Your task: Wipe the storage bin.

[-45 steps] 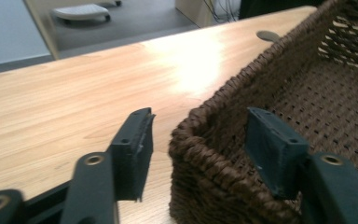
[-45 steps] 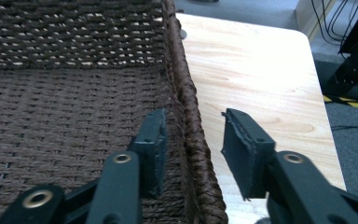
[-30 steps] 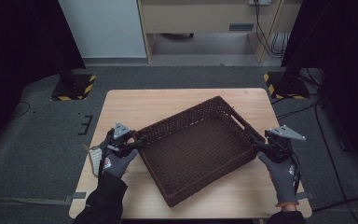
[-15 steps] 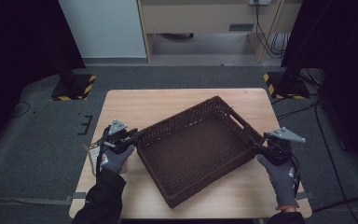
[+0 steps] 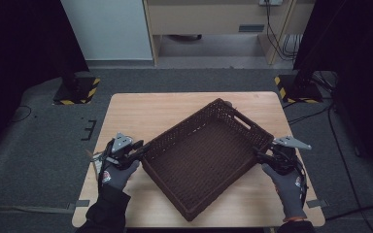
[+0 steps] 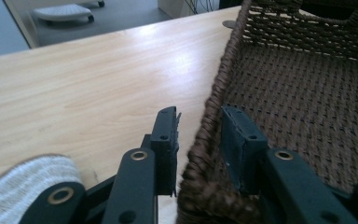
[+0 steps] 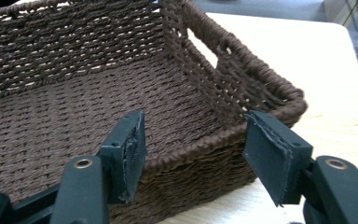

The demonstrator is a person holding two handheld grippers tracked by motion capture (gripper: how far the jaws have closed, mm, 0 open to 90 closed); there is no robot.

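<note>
1. A dark woven basket (image 5: 208, 158) is seen lying askew on the wooden table (image 5: 141, 109), its long axis running from the near-left to the far-right of the high view, with one corner pointing at the person's edge

2. The left gripper (image 5: 138, 149) is found at the basket's left end wall; in the left gripper view (image 6: 198, 123) the braided rim (image 6: 214, 93) is straddled, one jaw outside over the bare table, the other inside over the woven floor

3. The left jaws have just been closing with that rim between them; they are now drawn in narrowly, yet a sliver of daylight shows beside the outer pad, so a firm pinch is not confirmed

4. The right gripper (image 5: 261, 156) is held at the long right-hand wall, near the corner below the handle cut-out (image 7: 209, 44); in the right gripper view (image 7: 193, 144) the jaws are spread wide, the rim passing between them untouched by either pad

5. Both hands are placed about equally near, at opposite sides, so the basket lies straight ahead of each set of fingers

6. The coming move is judged to turn on the right jaws being brought in across the wall before any lift is tried

7. A white cloth (image 6: 25, 186) is noted at the left jaw's base, its purpose unclear
</note>
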